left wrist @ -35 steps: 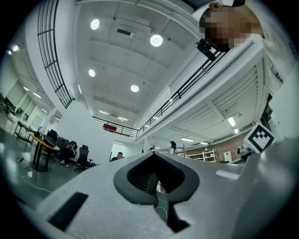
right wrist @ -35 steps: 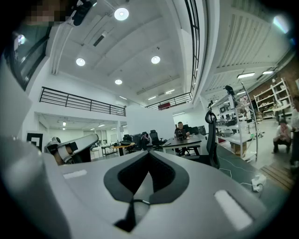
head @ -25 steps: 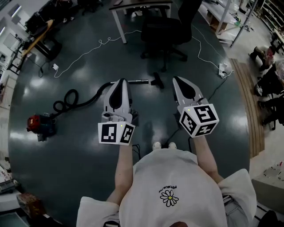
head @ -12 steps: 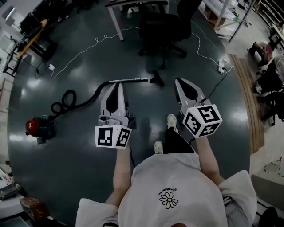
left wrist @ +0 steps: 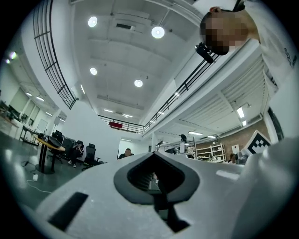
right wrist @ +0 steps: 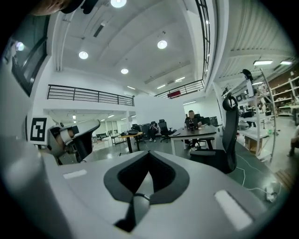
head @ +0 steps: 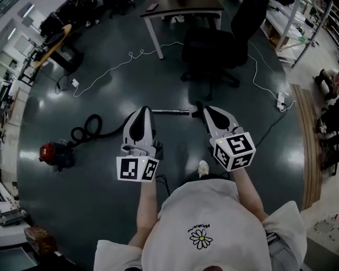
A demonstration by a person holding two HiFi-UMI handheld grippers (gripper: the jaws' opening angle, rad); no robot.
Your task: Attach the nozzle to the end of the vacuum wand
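Dark glossy floor (head: 79, 190), black office chair (head: 217, 47), white-legged table (head: 180, 10), round ceiling lights (right wrist: 162, 44), mezzanine railing (right wrist: 88, 94)

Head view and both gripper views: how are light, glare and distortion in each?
Head view: dim, the glossy floor shows pale lamp reflections, edges curve. Left gripper view: ceiling lamps blow out white, black round border, railing bends. Right gripper view: evenly bright, same border, balcony railing bows.
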